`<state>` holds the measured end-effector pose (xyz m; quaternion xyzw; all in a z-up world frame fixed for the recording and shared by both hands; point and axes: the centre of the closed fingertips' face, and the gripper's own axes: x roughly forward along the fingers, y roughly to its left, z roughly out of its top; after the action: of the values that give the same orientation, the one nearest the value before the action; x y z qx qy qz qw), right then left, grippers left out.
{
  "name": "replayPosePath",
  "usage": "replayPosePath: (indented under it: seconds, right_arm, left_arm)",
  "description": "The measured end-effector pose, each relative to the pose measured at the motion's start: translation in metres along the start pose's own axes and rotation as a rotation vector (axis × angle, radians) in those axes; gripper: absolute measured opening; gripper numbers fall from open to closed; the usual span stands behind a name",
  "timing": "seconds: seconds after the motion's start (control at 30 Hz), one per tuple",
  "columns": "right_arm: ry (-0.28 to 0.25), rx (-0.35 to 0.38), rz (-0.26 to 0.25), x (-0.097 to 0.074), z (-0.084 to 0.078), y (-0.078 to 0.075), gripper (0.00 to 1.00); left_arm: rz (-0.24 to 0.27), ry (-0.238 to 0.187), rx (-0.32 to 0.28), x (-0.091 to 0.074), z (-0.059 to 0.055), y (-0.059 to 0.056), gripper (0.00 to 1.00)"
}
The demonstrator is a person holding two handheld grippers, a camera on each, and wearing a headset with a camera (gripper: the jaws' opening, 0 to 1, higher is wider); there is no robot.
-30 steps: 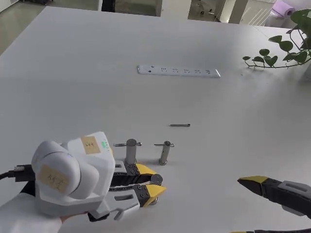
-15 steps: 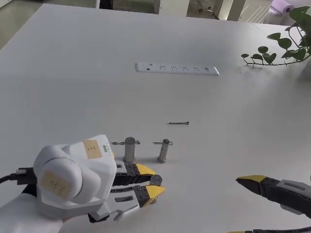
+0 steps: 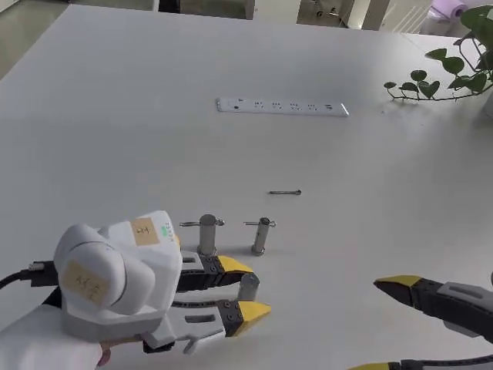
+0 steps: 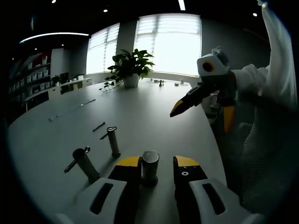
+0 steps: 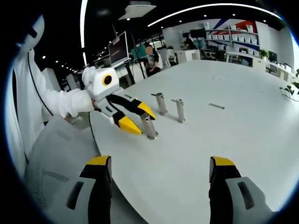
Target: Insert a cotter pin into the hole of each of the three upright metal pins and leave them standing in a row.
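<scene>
Tongs of left gripper (image 3: 255, 290) stand apart around nearest metal pin (image 4: 150, 165); right gripper (image 5: 160, 161) tongs gape wide

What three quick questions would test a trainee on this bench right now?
1. True or false: the nearest upright pin already carries a cotter pin.
2. The loose cotter pin lies: A) on the table, between the farther upright pins and the power strip; B) on top of the power strip; C) through the nearest upright pin.
3. What stands between the left gripper's jaws?
Key: 1 false; 2 A; 3 the nearest upright pin.
</scene>
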<state>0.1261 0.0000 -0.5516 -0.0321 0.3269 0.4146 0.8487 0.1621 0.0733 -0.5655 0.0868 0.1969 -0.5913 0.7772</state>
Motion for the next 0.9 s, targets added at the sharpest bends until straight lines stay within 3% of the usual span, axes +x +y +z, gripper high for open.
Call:
replayPosePath:
  seconds: [0.4,0.5,0.57,0.7,0.9]
  right_arm:
    - [-0.003,0.001,0.0,-0.001,0.001,0.0,0.84]
    - [-0.002,-0.002,0.001,0.0,0.001,0.0,0.84]
    - [-0.003,-0.004,0.001,-0.001,0.002,-0.001,0.84]
    - [-0.004,-0.006,-0.001,-0.002,0.003,-0.002,0.84]
    - [0.002,-0.016,-0.003,-0.003,0.004,-0.004,0.84]
  left_arm:
    - [-0.072,-0.017,-0.026,-0.008,0.001,-0.024,0.72]
    - [-0.088,0.011,-0.033,-0.009,-0.005,-0.028,0.87]
    - [-0.096,0.018,-0.057,-0.01,-0.008,-0.03,0.89]
    - [-0.092,-0.008,-0.085,-0.014,-0.006,-0.033,0.99]
    - [-0.094,-0.057,-0.111,-0.02,0.004,-0.042,0.99]
